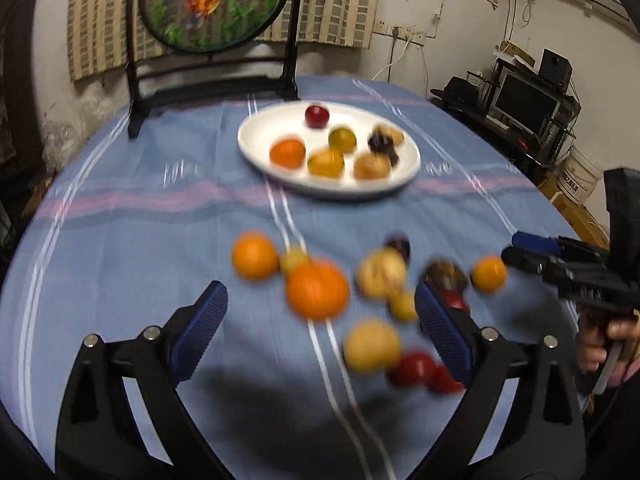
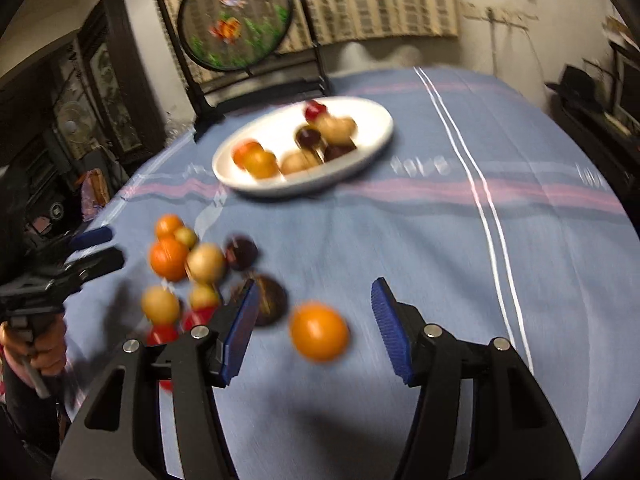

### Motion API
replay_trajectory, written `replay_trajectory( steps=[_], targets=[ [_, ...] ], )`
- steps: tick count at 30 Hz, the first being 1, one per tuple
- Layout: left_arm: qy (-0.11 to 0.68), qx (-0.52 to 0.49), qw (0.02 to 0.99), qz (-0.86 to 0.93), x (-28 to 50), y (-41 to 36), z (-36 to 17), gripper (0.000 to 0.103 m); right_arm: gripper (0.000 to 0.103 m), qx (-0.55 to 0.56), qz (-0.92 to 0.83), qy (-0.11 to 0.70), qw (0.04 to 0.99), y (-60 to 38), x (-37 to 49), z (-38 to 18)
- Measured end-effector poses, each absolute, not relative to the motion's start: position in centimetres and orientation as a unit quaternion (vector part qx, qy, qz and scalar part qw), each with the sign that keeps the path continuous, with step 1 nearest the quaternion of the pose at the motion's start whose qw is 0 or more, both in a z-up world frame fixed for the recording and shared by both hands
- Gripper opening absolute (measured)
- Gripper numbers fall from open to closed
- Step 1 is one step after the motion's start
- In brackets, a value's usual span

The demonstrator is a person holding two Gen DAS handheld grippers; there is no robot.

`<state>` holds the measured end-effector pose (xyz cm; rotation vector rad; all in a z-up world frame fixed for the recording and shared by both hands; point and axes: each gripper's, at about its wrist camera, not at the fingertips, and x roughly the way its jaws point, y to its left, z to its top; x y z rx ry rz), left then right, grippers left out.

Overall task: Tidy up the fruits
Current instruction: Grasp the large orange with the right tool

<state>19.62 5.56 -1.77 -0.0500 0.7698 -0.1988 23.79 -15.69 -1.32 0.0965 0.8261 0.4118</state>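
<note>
Fruit lay in 2 groups around the white plate point(image 1: 256, 128): several pieces already on it, and a loose cluster on the blue tablecloth point(image 1: 120, 240) nearer you than the plate. You had both grippers hovering over that cluster, empty.

Your left gripper point(image 1: 320, 320) had its fingers wide apart, with the big orange point(image 1: 317, 289) sitting just ahead of the gap, untouched. Your right gripper point(image 2: 314, 320) had its fingers apart too, less widely, with a lone orange point(image 2: 319, 332) between them and no pad on it.

To do the pick well, you needed to settle each hand first, since both views were smeared. Then lower until the pads flanked the widest part of 1 fruit, and keep the left pad off the yellow neighbours point(image 1: 372, 345) crowded beside the plate-side oranges.

The oranges were round, so they showed no long axis and no pointing direction. The plate itself was oval, its long axis running across the table.
</note>
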Motion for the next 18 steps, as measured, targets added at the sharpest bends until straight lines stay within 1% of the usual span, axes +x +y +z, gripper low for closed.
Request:
replay_trajectory(
  steps=[6,9,18],
  targets=[
    [0.416,-0.034,0.905,-0.085,17.7,5.1,-5.0,0.096,0.059,0.057,0.180,0.413,0.891,-16.9,21.6,-2.5],
    [0.401,-0.051,0.911,-0.087,17.0,5.6,-4.8,0.096,0.059,0.042,0.174,0.417,0.891,-16.3,21.2,-2.6],
    [0.403,-0.078,0.908,-0.080,17.1,6.5,-4.9,0.096,0.059,-0.008,0.161,0.425,0.891,-14.2,22.1,-2.9]
  ],
)
